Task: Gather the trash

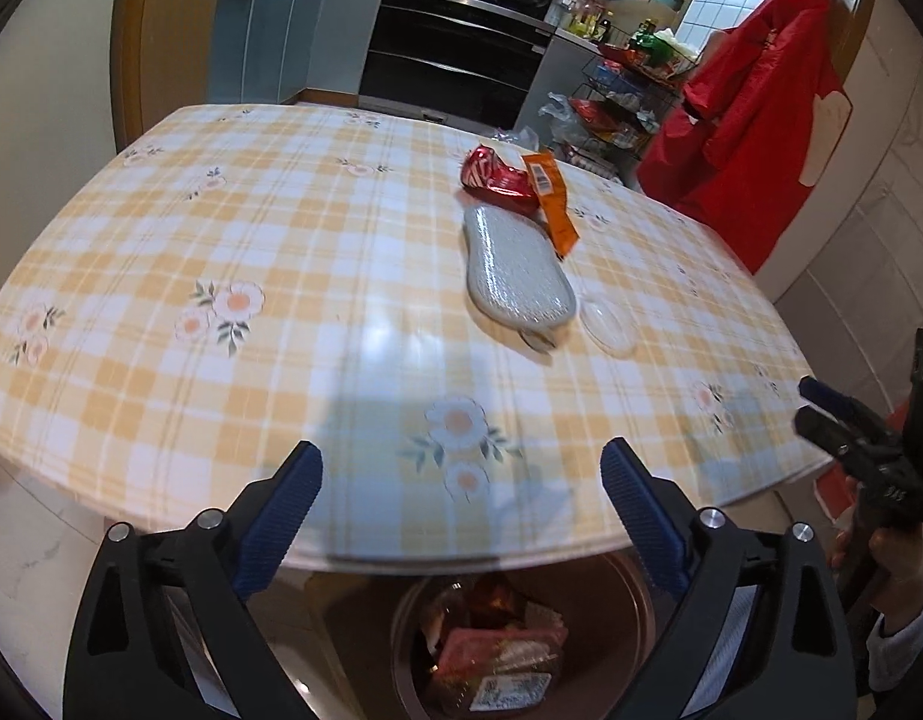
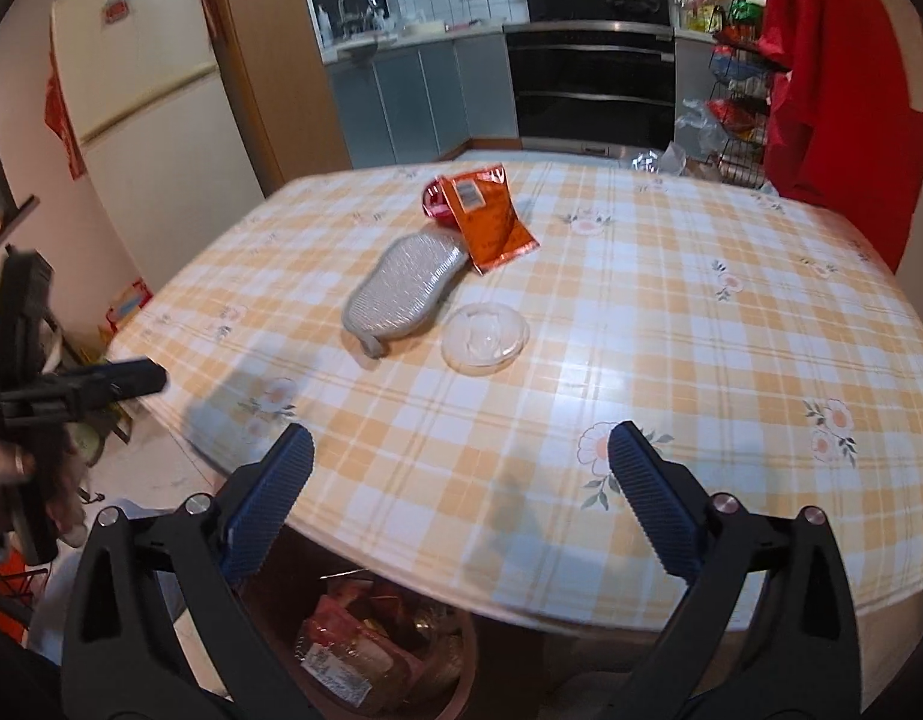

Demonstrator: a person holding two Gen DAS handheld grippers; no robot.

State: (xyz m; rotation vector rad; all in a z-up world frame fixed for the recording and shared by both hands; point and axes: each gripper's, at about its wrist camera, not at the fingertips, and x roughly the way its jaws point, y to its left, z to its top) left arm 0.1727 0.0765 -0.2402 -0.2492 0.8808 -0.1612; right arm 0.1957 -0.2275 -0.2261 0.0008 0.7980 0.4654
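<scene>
On the checked tablecloth lie a red wrapper [image 1: 497,177] [image 2: 434,199], an orange snack packet [image 1: 554,204] [image 2: 488,219], a grey mitt-like pad [image 1: 515,264] [image 2: 404,291] and a clear plastic lid [image 1: 610,324] [image 2: 485,333]. A brown bin [image 1: 617,630] [image 2: 455,684] with several wrappers inside stands on the floor below the table's near edge. My left gripper [image 1: 461,486] is open and empty above the bin and the table edge. My right gripper [image 2: 461,468] is open and empty over the near edge. Each gripper also shows at the side of the other's view [image 1: 821,414] [image 2: 131,381].
The table [image 1: 161,252] [image 2: 731,330] fills most of both views. A red coat [image 1: 761,120] hangs at the right. A wire rack [image 1: 629,96] of goods and an oven [image 2: 593,84] stand behind the table. A fridge [image 2: 143,108] is at the left.
</scene>
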